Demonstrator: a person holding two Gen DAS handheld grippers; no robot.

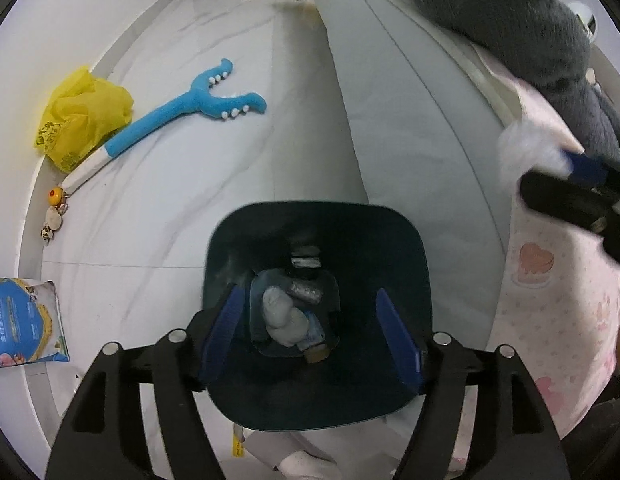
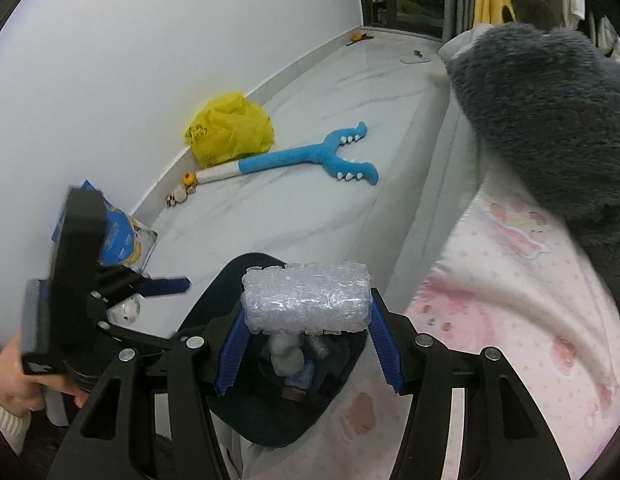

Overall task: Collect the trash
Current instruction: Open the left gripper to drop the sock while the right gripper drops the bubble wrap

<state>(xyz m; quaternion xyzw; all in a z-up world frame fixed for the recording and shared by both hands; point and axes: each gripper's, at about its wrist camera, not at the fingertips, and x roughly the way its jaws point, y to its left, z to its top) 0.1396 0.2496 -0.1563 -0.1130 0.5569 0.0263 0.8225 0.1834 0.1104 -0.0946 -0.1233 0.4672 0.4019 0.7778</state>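
A dark teal trash bin (image 1: 389,248) stands on the floor beside the bed. At its bottom lie a crumpled white tissue (image 1: 284,316), a grey wrapper and other scraps. My left gripper (image 1: 308,292) hangs over the bin's mouth, open, with nothing between its blue pads. In the right wrist view it shows at the left as the left gripper (image 2: 150,296), held in a hand (image 2: 14,396). My right gripper (image 2: 308,310) is shut on a roll of clear bubble wrap (image 2: 306,292), just above the bin (image 2: 230,280). From the left wrist view, the bubble wrap (image 1: 525,148) appears at the right edge.
On the white marble floor lie a yellow plastic bag (image 1: 86,116), a long blue plush toy (image 1: 198,100), a blue printed packet (image 1: 22,320) and small toys (image 1: 56,196) along the wall. A bed with a pink blanket (image 2: 509,300) and grey fleece (image 2: 549,120) fills the right.
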